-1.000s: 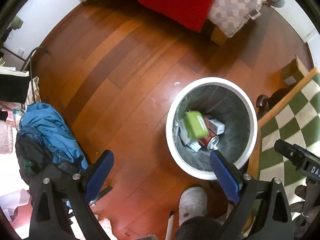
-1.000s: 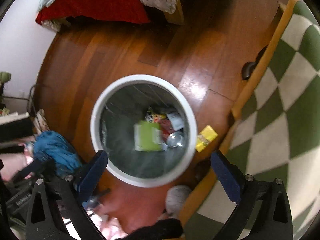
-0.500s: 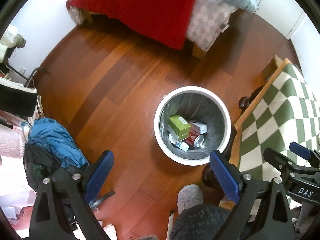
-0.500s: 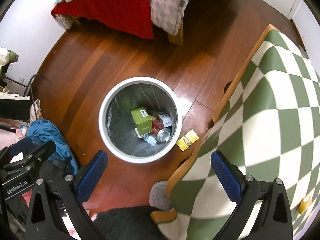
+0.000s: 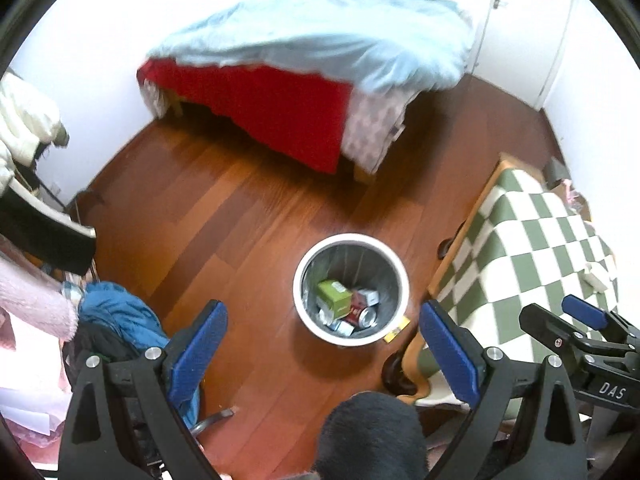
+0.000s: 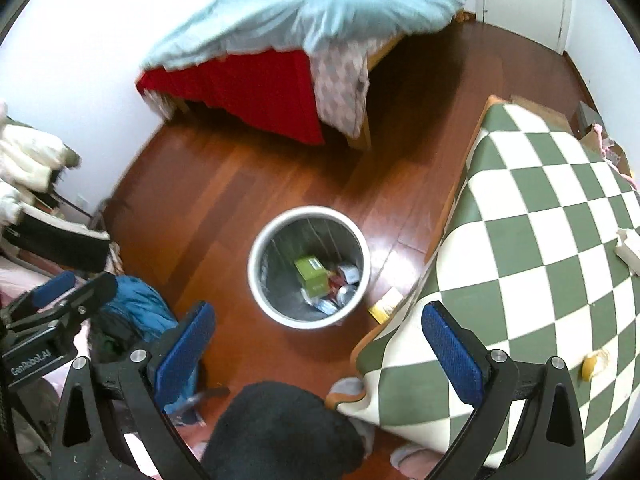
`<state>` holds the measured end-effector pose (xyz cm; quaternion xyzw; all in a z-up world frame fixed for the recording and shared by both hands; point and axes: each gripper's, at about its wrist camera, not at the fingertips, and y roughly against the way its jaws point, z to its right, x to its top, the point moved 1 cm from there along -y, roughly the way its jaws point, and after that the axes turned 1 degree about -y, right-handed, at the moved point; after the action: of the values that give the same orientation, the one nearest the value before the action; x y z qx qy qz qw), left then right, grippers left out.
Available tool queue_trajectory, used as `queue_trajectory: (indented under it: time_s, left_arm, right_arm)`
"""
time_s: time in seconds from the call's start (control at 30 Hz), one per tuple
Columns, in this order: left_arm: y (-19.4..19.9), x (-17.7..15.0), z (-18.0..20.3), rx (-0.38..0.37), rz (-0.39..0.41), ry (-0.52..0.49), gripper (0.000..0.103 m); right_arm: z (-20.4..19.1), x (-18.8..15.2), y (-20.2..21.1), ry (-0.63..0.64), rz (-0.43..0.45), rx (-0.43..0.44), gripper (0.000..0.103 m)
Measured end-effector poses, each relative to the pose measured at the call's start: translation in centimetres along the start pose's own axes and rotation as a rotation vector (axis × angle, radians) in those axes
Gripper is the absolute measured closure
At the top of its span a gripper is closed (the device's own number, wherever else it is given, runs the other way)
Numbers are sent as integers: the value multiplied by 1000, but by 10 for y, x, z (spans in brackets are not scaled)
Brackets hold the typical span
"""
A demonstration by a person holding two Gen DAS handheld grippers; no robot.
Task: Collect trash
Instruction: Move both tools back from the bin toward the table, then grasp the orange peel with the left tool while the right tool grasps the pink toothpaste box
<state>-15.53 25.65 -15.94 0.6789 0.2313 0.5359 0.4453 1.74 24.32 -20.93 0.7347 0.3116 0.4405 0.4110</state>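
A white round trash bin (image 5: 308, 308) (image 6: 256, 284) stands on the wood floor. Inside lie a green box (image 5: 335, 295) (image 6: 312, 272), a red can (image 5: 362, 316) and other packets. A yellow packet (image 6: 385, 300) (image 5: 396, 330) lies on the floor beside the bin, next to the table. My left gripper (image 5: 322, 340) is open and empty, high above the bin. My right gripper (image 6: 318, 340) is open and empty, also high above the floor. Each gripper shows in the other's view, the right (image 5: 580, 328) and the left (image 6: 56, 300). A white wrapper (image 6: 628, 248) and a yellow scrap (image 6: 592, 364) lie on the table.
A table with a green and white checked cloth (image 6: 540, 240) (image 5: 532, 248) stands right of the bin. A bed with red and light blue covers (image 5: 280, 80) (image 6: 280, 40) is at the back. Blue clothing (image 5: 116, 320) and a rack with garments (image 5: 44, 236) crowd the left.
Both grippers have risen well away from the bin, which looks much smaller. The green box, blurred in the bin a second ago, lies still in it.
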Motion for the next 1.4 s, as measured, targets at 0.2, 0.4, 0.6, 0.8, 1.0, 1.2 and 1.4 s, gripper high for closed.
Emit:
queue_trajectory:
  time_s: [0.2,0.4,0.6,0.8,1.0,1.2,1.4]
  left_arm:
    - [35,0,45,-14,67,-53,5]
    - [5,3,136,-50,48,-135,5]
    - [-67,12,251,-59,-15,-207,5]
    - [-150,17,349,-54,-136,-284,5]
    - [-212,25,404,-13,-202,-359,5]
    - [-231,33,425,-6,-215,-405,5]
    - [-237,35,430,1,-228,-418,5]
  right_arm:
    - [25,-16,75,-84,116,87,0]
    - [109,-34,120,-219,154,62,0]
    - [252,-35,127,-403,124,-105,0]
    - [424,-26,99,-743,78,-188,0]
    - [532,-14,46,-1049,68,-189,0]
    - [583,-9,-8,-1274,91,-171,0]
    - [586,21,-22,-1184,60,-352,29]
